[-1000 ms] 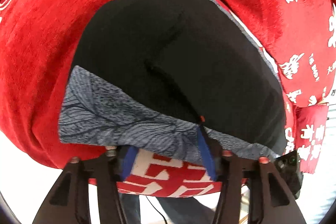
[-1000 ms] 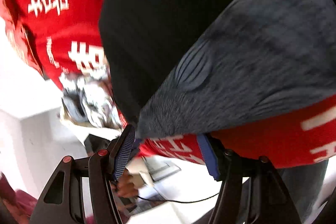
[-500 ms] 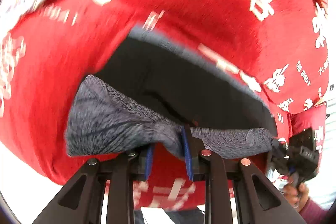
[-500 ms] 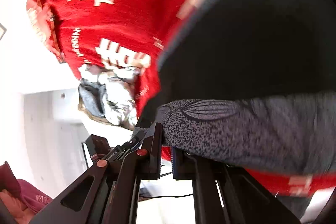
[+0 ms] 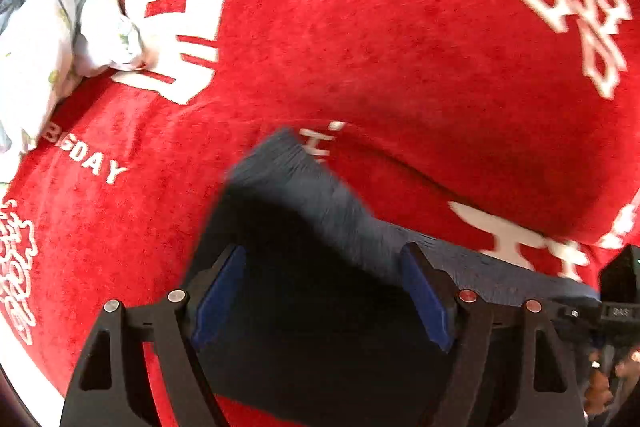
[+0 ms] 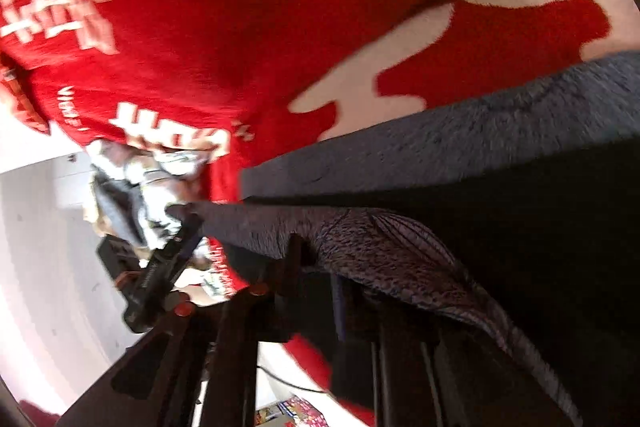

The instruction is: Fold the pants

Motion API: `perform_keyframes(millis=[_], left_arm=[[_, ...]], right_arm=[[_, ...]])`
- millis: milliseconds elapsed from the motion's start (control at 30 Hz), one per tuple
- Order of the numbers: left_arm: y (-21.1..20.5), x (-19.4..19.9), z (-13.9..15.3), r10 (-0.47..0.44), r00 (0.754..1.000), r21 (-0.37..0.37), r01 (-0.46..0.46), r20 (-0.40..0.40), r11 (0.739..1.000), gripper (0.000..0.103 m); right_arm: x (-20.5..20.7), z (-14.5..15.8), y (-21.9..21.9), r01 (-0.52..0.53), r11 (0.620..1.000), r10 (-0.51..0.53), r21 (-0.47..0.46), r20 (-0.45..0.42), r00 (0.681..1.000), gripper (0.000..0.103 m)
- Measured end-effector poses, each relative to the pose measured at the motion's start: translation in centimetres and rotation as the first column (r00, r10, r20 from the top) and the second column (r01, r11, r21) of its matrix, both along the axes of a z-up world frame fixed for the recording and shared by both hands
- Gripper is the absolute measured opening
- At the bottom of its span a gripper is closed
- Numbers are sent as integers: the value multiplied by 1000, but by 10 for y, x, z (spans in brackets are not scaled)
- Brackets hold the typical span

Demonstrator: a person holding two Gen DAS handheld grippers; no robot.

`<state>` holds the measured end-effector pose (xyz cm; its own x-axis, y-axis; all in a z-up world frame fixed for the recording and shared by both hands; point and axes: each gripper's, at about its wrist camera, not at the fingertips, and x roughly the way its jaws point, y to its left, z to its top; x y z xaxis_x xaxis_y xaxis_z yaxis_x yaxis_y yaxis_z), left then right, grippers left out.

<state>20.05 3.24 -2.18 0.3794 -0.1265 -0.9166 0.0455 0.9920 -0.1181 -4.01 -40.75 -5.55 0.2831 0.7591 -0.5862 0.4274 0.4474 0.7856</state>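
Observation:
The pants [image 5: 320,227] are black with a grey patterned waistband and lie on a red blanket [image 5: 360,47] with white characters. In the left wrist view my left gripper [image 5: 320,291] is open, its blue pads apart over the black cloth, holding nothing. In the right wrist view the pants [image 6: 500,227] fill the right side, with the grey patterned band [image 6: 380,243] draped over my right gripper [image 6: 316,263]. Its jaws look nearly together on that band, but dark cloth hides the tips.
A crumpled pile of light clothes [image 5: 52,27] lies at the blanket's upper left in the left wrist view and shows in the right wrist view [image 6: 136,195]. The left gripper's body [image 6: 160,275] is at the left there, with a white wall beyond the bed edge.
The left gripper was shut on the waistband half a second ago and has let go, jaws now wide. Both grippers carried the waistband forward over the pants. The right gripper stayed closed on the band.

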Motion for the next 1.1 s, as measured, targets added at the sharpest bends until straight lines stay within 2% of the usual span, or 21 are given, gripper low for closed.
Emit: perform_keyframes(millis=[33,67,100,167,233,300,367,433,467,533,567,667,800,900,1000,1100], left_arm=[[4,0,1,18,1000,9,-18,3,1000,80],[9,1,5,39,999,0,-39,6,999,80],[14,0,11,55,998,-2,-55,10,998,80],[14,-6,18,36,999,32,-37,18,999,80],[2,-12,16,-36,999,70,35,2,997,80],[-18,-20,2,-113,993,86,117,-45,989,80],[-43,-27,-21,-168,981,94,177,-96,980,80],[-60,-34,-41,-175,975,113,191,-135,975,80],[-65,-38,-49,-167,974,124,187,-156,974,80],[-73,-47,-48,-175,974,139,195,-141,971,80],[-77,-51,-46,-195,969,136,216,-153,967,80],[-89,-65,-32,-255,955,161,279,-152,947,80],[-121,-91,-12,-367,919,156,387,-145,909,80],[-157,-112,-7,-442,880,91,462,-173,882,80],[-190,-126,-7,-522,832,34,537,-185,843,80],[-230,-151,-7,-611,765,-70,611,-204,788,80]], right_arm=[[4,-4,2,-15,1000,15,-19,-7,1000,28],[8,-2,4,-25,999,25,-27,-6,1000,38],[8,2,6,-43,999,43,-30,10,999,53],[9,22,15,-104,993,107,-60,56,993,63],[6,38,27,-181,977,192,-113,99,976,62],[6,45,41,-250,953,271,-173,113,956,61],[14,36,54,-302,929,324,-212,79,943,59],[19,19,52,-310,915,328,-258,27,944,51],[19,12,43,-276,931,289,-238,23,957,43],[15,13,24,-184,968,193,-173,37,980,43],[11,18,14,-150,977,160,-150,56,986,47],[-16,45,-20,-88,995,95,-55,135,986,66],[-60,65,-62,-16,998,22,-53,123,992,66],[-109,74,-98,82,994,-76,-70,82,994,66],[-158,77,-130,169,979,-166,-112,41,985,66],[-219,68,-150,288,943,-297,-165,-32,954,66]])
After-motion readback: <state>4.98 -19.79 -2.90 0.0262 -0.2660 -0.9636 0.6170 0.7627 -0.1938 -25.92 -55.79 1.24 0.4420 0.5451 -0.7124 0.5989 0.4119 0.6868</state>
